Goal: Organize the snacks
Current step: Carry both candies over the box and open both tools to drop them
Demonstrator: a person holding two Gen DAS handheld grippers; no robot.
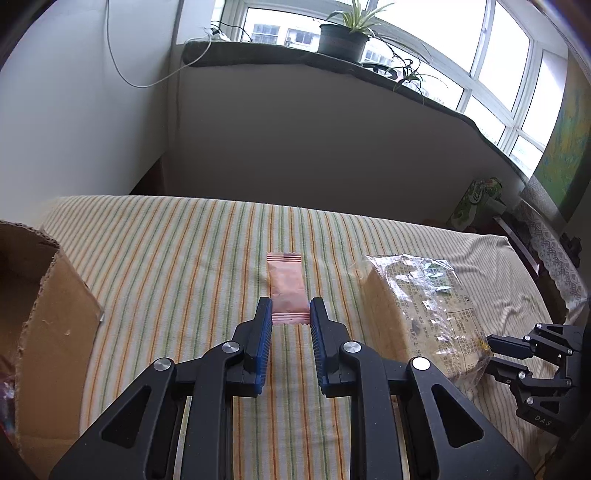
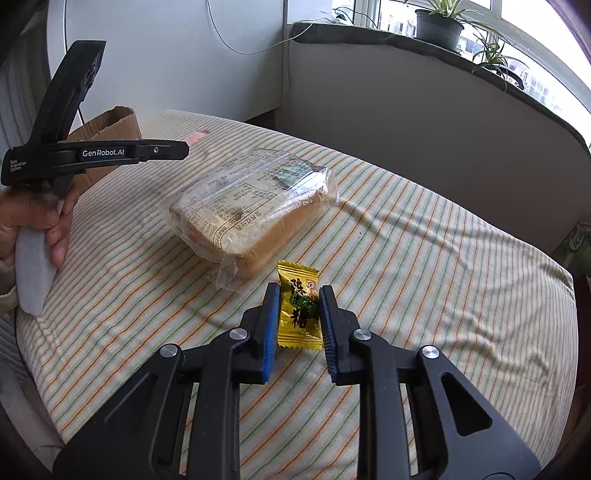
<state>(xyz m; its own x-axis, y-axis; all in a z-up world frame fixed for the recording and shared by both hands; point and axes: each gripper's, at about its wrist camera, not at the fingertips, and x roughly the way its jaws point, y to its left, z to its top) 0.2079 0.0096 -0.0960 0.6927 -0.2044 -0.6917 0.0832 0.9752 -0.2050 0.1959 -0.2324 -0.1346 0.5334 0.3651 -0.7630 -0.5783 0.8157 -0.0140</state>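
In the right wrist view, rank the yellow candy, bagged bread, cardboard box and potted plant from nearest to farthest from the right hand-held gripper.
1. Yellow candy, between the right hand-held gripper fingers.
2. Bagged bread, ahead-left.
3. Cardboard box, far left.
4. Potted plant, on the windowsill.

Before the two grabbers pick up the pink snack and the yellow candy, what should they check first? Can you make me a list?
1. Pink packet sits between the left gripper fingers: ok, its near end lies in the gap.
2. Left jaws wide enough: ok, open, a pad on each side of the packet.
3. Yellow candy sits between the right gripper fingers: ok.
4. Right jaws squeezing yet: cannot tell; the pads are at the wrapper's edges, though contact is unclear.
5. Bread bag out of the way: ok for the candy, lying close beside it but apart.
6. Cardboard box ready for snacks: cannot tell, only its flap shows.
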